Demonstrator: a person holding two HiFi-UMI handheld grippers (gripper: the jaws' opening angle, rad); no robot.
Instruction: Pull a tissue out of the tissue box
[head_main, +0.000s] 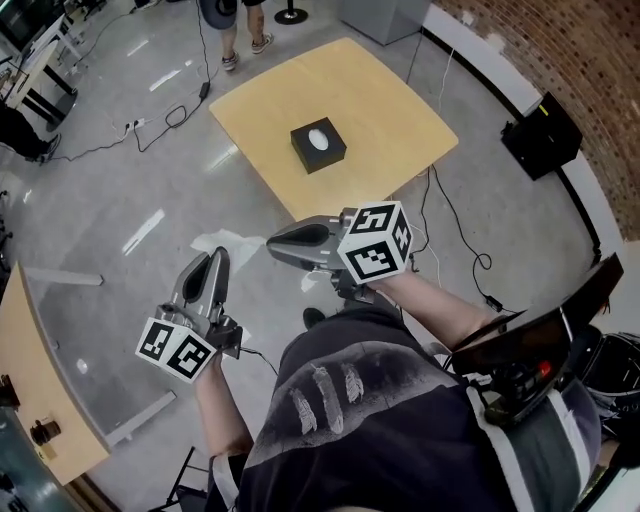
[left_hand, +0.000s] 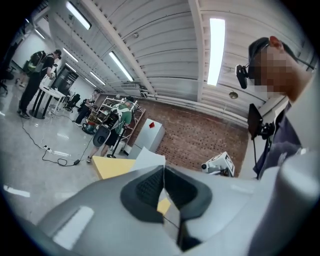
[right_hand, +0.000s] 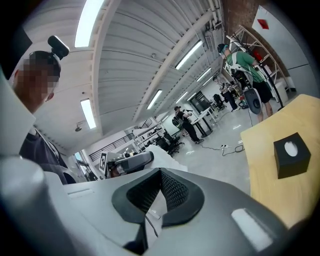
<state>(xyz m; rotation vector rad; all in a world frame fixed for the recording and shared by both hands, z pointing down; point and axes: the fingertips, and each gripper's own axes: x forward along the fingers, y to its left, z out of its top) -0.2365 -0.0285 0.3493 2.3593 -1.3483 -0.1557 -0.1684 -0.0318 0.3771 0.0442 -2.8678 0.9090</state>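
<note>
The black tissue box (head_main: 318, 145) (right_hand: 292, 152), with white tissue showing in its top slot, sits in the middle of the yellow table (head_main: 380, 110) (left_hand: 112, 167) some way ahead of me. Both grippers are held near my body, well short of the table. My left gripper (head_main: 220, 255) (left_hand: 163, 172) is shut on a white tissue (head_main: 235, 245) (left_hand: 149, 159) (right_hand: 167, 152) that sticks out past its tips. My right gripper (head_main: 272, 243) (right_hand: 160, 172) is beside it, shut with nothing between its pads. A gap shows between it and the tissue.
A person (head_main: 235, 30) stands beyond the table, and cables (head_main: 160, 125) trail over the grey floor. A black box (head_main: 540, 135) lies by the brick wall at right. A wooden desk (head_main: 30, 370) stands at my left, and a grey cabinet (left_hand: 155, 132) stands behind the table.
</note>
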